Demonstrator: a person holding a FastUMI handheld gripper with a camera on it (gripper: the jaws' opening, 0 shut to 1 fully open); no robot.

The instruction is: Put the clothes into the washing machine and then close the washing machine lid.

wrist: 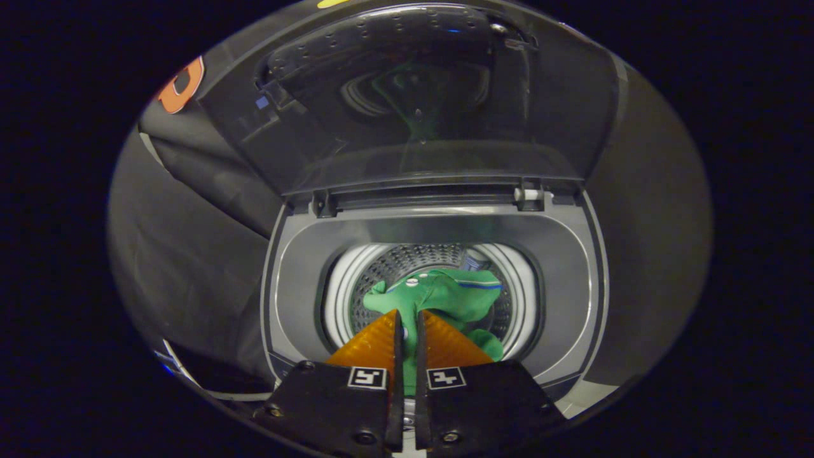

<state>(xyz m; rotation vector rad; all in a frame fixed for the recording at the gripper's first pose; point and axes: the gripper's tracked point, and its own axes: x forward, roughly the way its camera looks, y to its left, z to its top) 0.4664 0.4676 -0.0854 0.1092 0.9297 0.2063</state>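
A green garment [445, 294] with a blue-and-white striped edge hangs bunched over the round drum opening [343, 286] of a top-loading washing machine [299, 254]. My gripper [409, 316] is shut on the garment, with cloth pinched in the narrow gap between both fingers and spilling out ahead of them and to the right. The perforated metal drum wall [407, 257] shows behind the garment. The machine's lid [420, 102], dark and see-through, stands raised beyond the opening, hinged at the back.
The grey top deck of the machine rings the drum opening. Black cloth of the booth wall [191, 242] hangs to the left and right of the machine. The two lid hinges [528, 197] sit at the back edge of the deck.
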